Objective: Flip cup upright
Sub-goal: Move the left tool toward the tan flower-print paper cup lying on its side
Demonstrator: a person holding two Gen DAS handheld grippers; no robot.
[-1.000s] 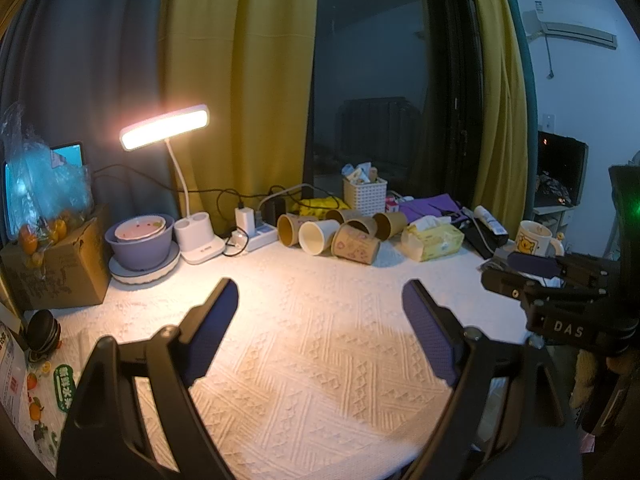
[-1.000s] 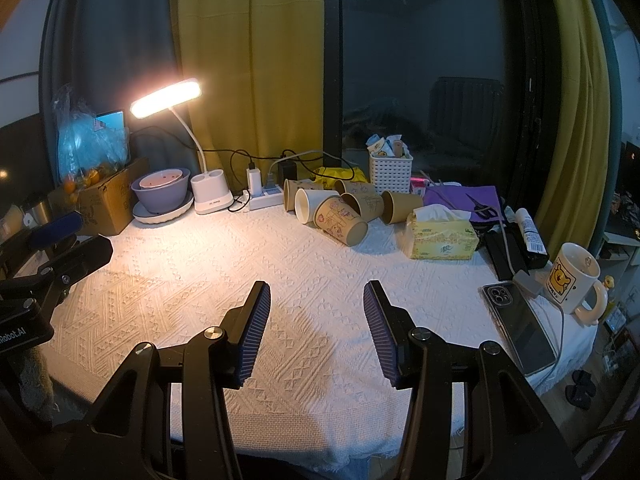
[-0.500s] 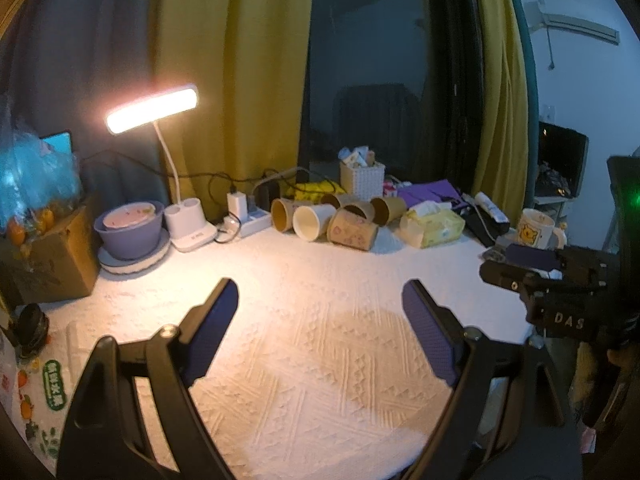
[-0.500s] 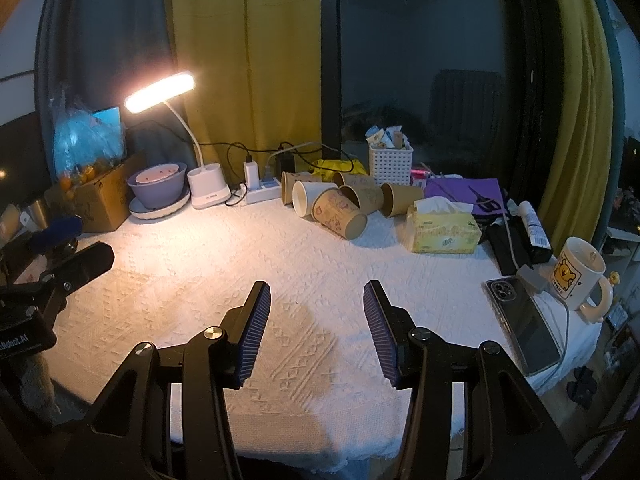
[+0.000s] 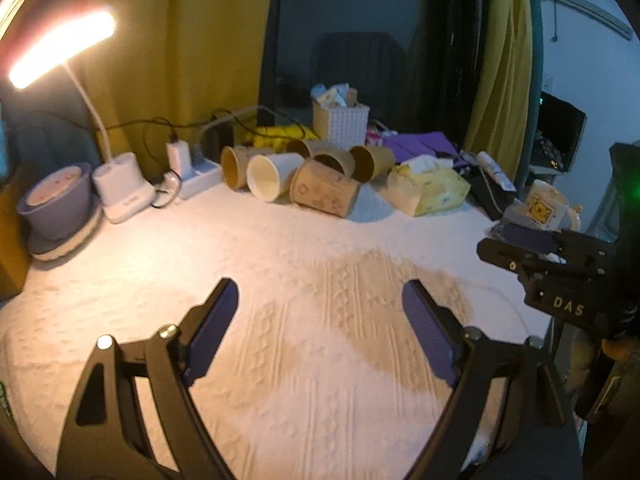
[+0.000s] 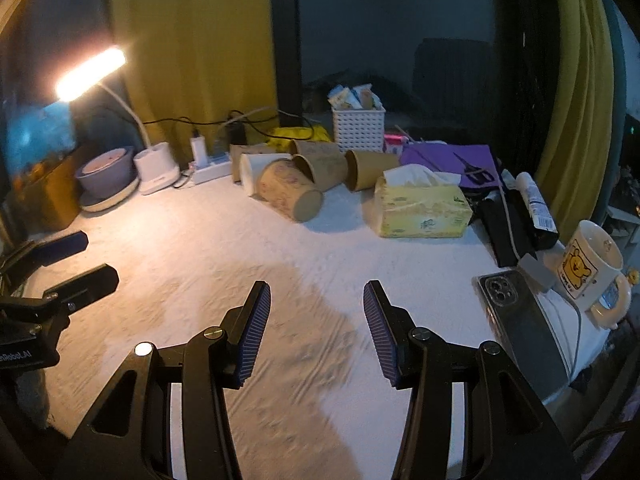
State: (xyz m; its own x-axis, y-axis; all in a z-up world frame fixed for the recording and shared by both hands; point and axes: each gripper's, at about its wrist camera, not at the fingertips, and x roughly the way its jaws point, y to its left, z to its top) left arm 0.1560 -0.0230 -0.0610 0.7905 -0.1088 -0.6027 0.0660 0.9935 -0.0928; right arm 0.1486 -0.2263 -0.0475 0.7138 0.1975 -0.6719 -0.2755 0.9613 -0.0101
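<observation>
Several paper cups lie on their sides at the back of the white tablecloth. The nearest is a printed brown cup [image 5: 325, 193], also in the right wrist view [image 6: 289, 190]; a white-lined cup [image 5: 272, 175] lies next to it. My left gripper [image 5: 320, 304] is open and empty, hovering over the cloth short of the cups. My right gripper [image 6: 316, 304] is open and empty, also short of the cups. The right gripper's fingers [image 5: 528, 246] show at the right of the left wrist view; the left gripper's fingers [image 6: 68, 264] show at the left of the right wrist view.
A lit desk lamp [image 5: 60, 52], a purple bowl [image 5: 56, 200] and a power strip [image 5: 196, 176] stand at the back left. A tissue pack [image 6: 420, 204], white basket [image 6: 358, 128], phone [image 6: 516, 320] and bear mug [image 6: 592, 268] are on the right.
Both grippers have moved forward toward the lying cups, which now appear larger and closer. Both stay open and empty.
</observation>
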